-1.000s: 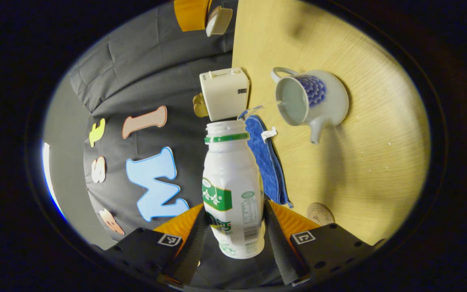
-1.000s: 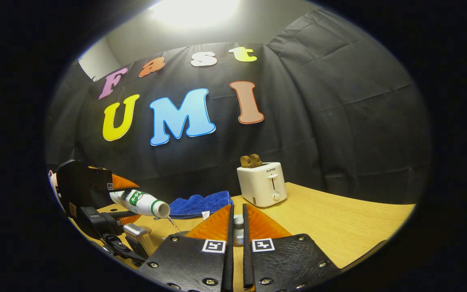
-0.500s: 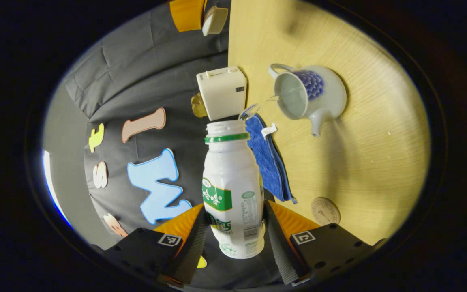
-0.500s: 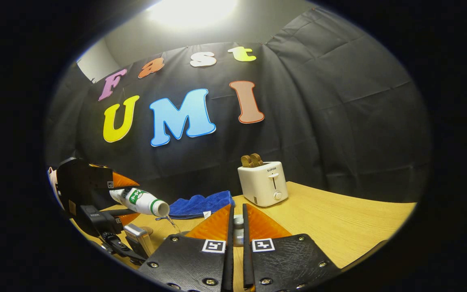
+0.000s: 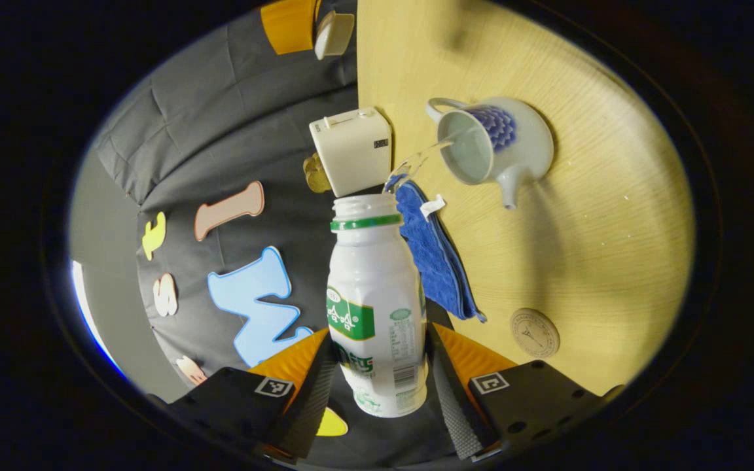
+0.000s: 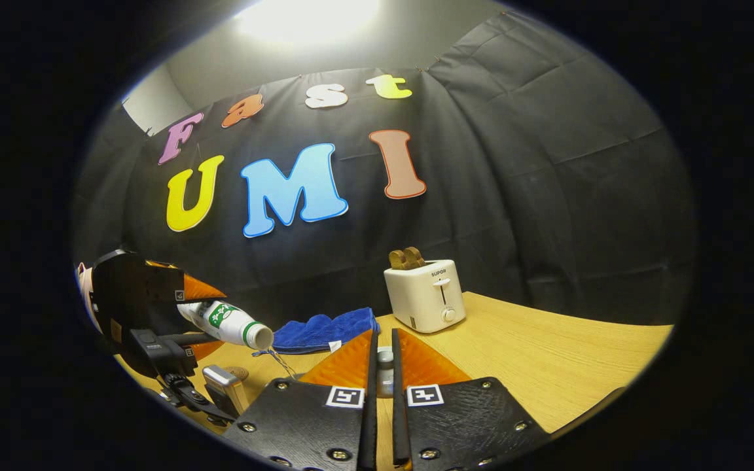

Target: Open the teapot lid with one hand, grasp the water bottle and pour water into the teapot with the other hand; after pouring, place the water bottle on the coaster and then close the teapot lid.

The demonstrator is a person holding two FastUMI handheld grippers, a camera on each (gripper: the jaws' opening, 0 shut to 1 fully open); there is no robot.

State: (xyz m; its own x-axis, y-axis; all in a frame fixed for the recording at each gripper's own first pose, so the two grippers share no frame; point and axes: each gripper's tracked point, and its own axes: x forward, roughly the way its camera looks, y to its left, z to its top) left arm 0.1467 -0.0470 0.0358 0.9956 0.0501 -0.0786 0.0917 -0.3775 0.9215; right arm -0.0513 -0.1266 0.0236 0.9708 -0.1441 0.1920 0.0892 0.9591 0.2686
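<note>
the left gripper point(image 5: 377, 386) clamps the bottle point(image 5: 375, 307) low on its body, tipped over the open teapot point(image 5: 491, 147) as water streams in. the right gripper point(image 6: 383, 379) pinches the lid knob point(image 6: 384, 366). the thin plastic looks light and crushable; the coaster point(image 5: 534, 332) waits nearby.

water bottle point(image 5: 377, 307): white, green band at neck, green-and-white label
teapot point(image 5: 501, 147): white, blue scale-like flower pattern on the side, pale inside
coaster point(image 5: 535, 332): light tan, faint dark drawing
cloth point(image 5: 434, 256): deep blue, small white tag
toaster point(image 6: 425, 296): cream white, brown toast on top
worktop point(image 5: 599, 216): pale yellow wood grain
</note>
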